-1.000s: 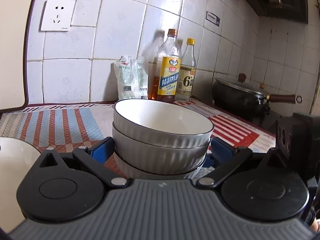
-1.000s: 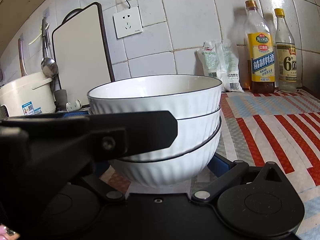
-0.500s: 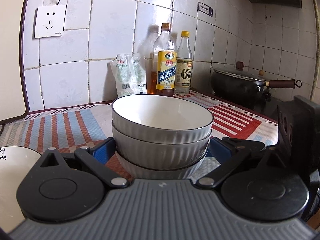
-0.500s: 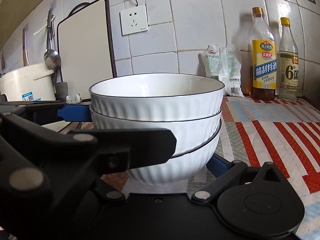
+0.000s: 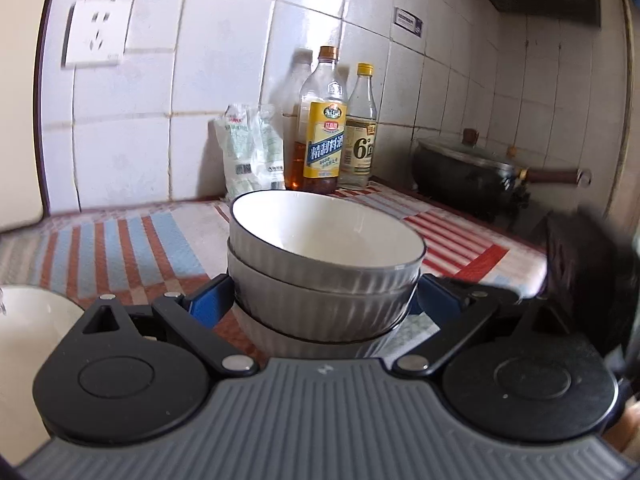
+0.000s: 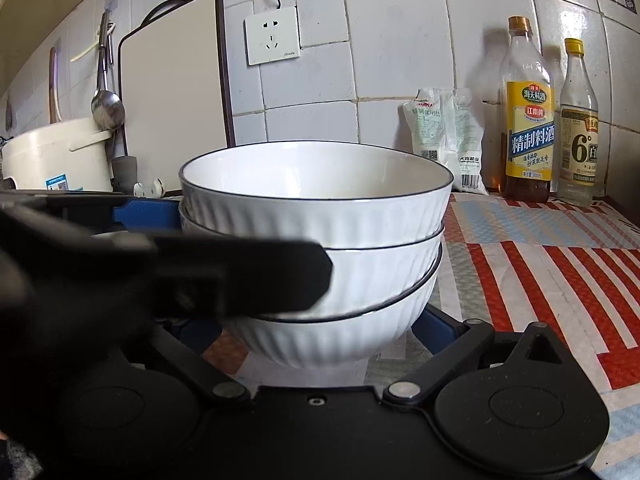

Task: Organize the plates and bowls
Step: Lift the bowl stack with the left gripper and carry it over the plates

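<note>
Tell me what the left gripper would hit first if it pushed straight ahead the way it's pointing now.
The stack of white ribbed bowls. It already sits between the left gripper's blue fingers, so pushing on would shove the stack. Beyond that line stand the cooking wine bottle and tiled wall; depth is unclear.

- Daylight is soft and fairly bright; the white wall tiles point(image 6: 392, 40) behind the stacked bowls point(image 6: 316, 216) carry glare patches.
- Left of the bowls in the right wrist view, the left gripper point(image 6: 160, 280) is a dark, unfocused mass.
- The left wrist view is smeared with blur toward its edges, the socket point(image 5: 98, 34) especially.
- Fisheye bending curves the tile lines above the bowls.
</note>
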Motion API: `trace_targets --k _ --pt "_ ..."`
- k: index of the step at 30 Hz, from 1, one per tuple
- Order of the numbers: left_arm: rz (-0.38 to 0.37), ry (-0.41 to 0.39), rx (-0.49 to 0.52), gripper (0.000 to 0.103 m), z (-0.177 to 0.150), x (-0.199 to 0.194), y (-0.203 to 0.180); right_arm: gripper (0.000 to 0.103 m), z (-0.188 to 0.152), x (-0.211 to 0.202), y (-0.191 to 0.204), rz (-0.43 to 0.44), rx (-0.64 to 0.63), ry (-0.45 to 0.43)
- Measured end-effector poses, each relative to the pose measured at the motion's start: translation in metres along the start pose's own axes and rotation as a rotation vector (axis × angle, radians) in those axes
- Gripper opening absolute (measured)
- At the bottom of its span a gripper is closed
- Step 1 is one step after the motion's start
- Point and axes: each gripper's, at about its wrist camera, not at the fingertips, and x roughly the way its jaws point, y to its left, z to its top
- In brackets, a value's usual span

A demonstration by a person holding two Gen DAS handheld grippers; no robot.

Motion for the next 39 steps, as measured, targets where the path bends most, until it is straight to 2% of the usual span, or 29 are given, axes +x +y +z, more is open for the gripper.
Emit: trace_targets --k 5,7,9,11,14,15,16,18,20,23,25,29,32,34,36,39 --pt "-0.062 0.004 -0.194 0.099 0.018 -0.017 0.026 0.103 -0.004 -0.01 0.008 -0.048 -0.069 -0.041" --pt "-0.065 0.026 -0.294 0.099 0.026 -0.02 0.038 0.103 -0.004 -0.014 0.008 -0.048 -0.073 -0.052" --pt "-0.026 0.104 -0.39 0.099 0.034 -0.014 0.047 0.103 -0.002 -0.015 0.006 -0.04 -0.041 -0.055" --pt "-0.02 0.179 -0.478 0.096 0.036 -0.003 0.056 0.103 -0.001 -0.013 0.005 -0.035 -0.024 -0.052" --pt "0.041 0.264 -0.579 0.082 0.032 0.015 0.062 0.103 0.0 -0.012 0.002 -0.019 0.005 -0.038" --pt "0.078 0.263 -0.581 0.074 0.031 0.018 0.061 0.103 0.001 -0.01 0.0 -0.011 0.019 -0.032" --pt "0.125 0.247 -0.562 0.071 0.03 0.019 0.058 0.103 0.001 -0.009 -0.001 -0.003 0.035 -0.024" --pt "0.173 0.21 -0.562 0.068 0.025 0.019 0.055 0.103 0.002 -0.004 -0.002 0.002 0.064 -0.005" --pt "0.207 0.175 -0.552 0.064 0.023 0.017 0.054 0.103 0.003 -0.001 0.001 -0.013 0.057 -0.001" --pt "0.238 0.173 -0.517 0.06 0.025 0.017 0.05 0.103 0.003 0.003 0.001 -0.015 0.058 0.007" --pt "0.244 0.179 -0.477 0.052 0.029 0.017 0.046 0.103 0.002 0.002 0.001 -0.018 0.054 0.003" --pt "0.241 0.216 -0.413 0.052 0.037 0.022 0.04 0.103 -0.001 -0.007 0.008 -0.059 -0.016 -0.021" --pt "0.178 0.297 -0.471 0.048 0.034 0.032 0.044 0.103 -0.003 -0.011 0.012 -0.081 -0.047 -0.041" --pt "0.171 0.317 -0.52 0.048 0.029 0.037 0.047 0.103 -0.002 -0.011 0.011 -0.076 -0.045 -0.044" --pt "0.169 0.31 -0.577 0.048 0.025 0.036 0.049 0.103 -0.002 -0.011 0.008 -0.064 -0.03 -0.043" --pt "0.191 0.278 -0.577 0.045 0.021 0.033 0.045 0.103 -0.002 -0.009 0.004 -0.041 -0.015 -0.05"
